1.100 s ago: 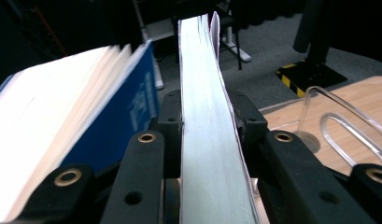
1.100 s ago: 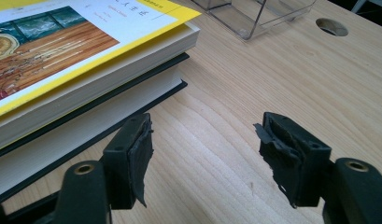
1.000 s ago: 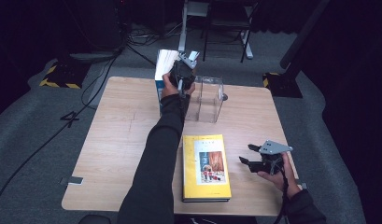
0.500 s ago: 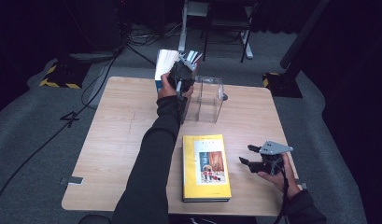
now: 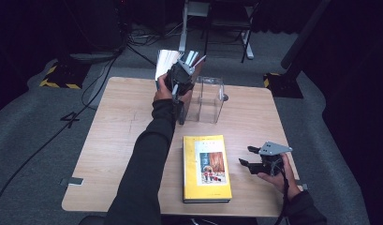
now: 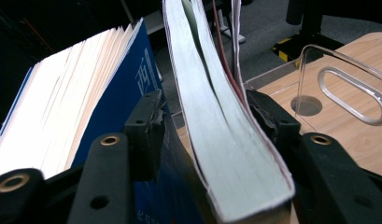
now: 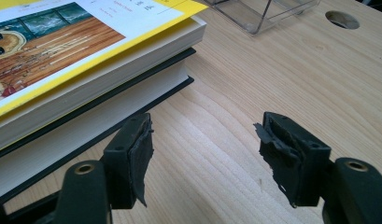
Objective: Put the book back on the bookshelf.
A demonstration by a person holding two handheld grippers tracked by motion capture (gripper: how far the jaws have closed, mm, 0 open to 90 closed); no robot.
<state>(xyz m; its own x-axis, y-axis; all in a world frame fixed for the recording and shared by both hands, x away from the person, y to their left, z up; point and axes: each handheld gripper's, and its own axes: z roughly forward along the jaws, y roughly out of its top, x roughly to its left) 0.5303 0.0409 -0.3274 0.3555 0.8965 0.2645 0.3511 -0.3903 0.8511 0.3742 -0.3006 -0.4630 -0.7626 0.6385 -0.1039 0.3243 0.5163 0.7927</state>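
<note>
Book [image 6: 226, 121], grey-edged: stood upright at the desk's [image 5: 119, 140] far edge, between a blue book [image 6: 132, 93] and a clear stand [image 5: 208, 96]. To be let go only once steadied against its neighbours. Left hand-held gripper [image 6: 202, 123]: jaws just opening, half-spread about the book, one pad apparently touching. Right hand-held gripper [image 7: 202, 149]: agape, nothing held, beside the yellow book [image 5: 205, 166].

A wooden table [image 5: 114, 140] with a round hole [image 5: 225, 97] near its far edge stands on grey carpet [image 5: 34, 140]. Black cables [image 5: 133, 40] trail behind it, beside what appears to be a chair base [image 5: 217, 23] and hazard-striped blocks [image 5: 62, 77].
</note>
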